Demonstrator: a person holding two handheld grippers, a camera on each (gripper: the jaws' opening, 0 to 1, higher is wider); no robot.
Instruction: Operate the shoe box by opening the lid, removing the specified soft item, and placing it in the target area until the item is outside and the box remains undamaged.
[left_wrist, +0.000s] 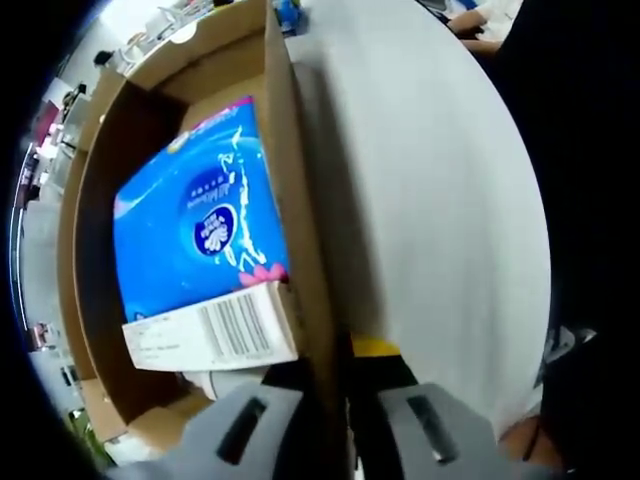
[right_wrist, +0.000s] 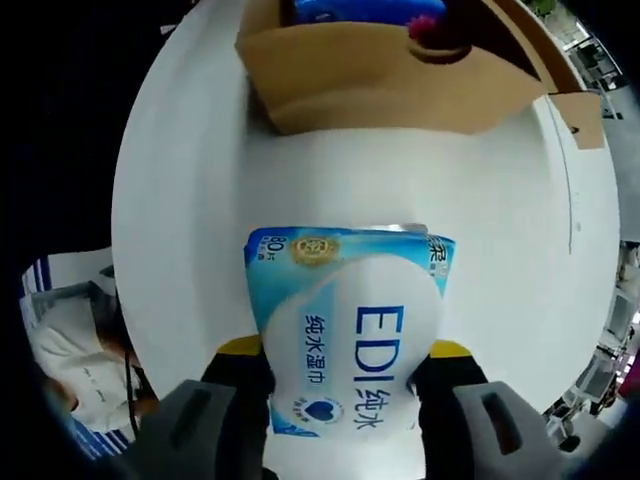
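Observation:
An open brown cardboard shoe box (left_wrist: 300, 200) stands on a white table (left_wrist: 430, 180). Inside it lies a blue tissue pack (left_wrist: 200, 230) with a white barcode label. My left gripper (left_wrist: 335, 410) is shut on the box's right wall, one jaw inside and one outside. In the right gripper view the box (right_wrist: 380, 85) sits at the top, with the blue pack (right_wrist: 350, 10) showing inside. My right gripper (right_wrist: 345, 390) is shut on a soft blue and white wet wipes pack (right_wrist: 350, 330), held over the white table (right_wrist: 200, 200), outside the box.
A person in white (right_wrist: 70, 370) is at the left edge of the right gripper view. A hand (left_wrist: 480, 25) and clutter lie beyond the far table edge. Room furniture (right_wrist: 600, 370) shows past the table's right side.

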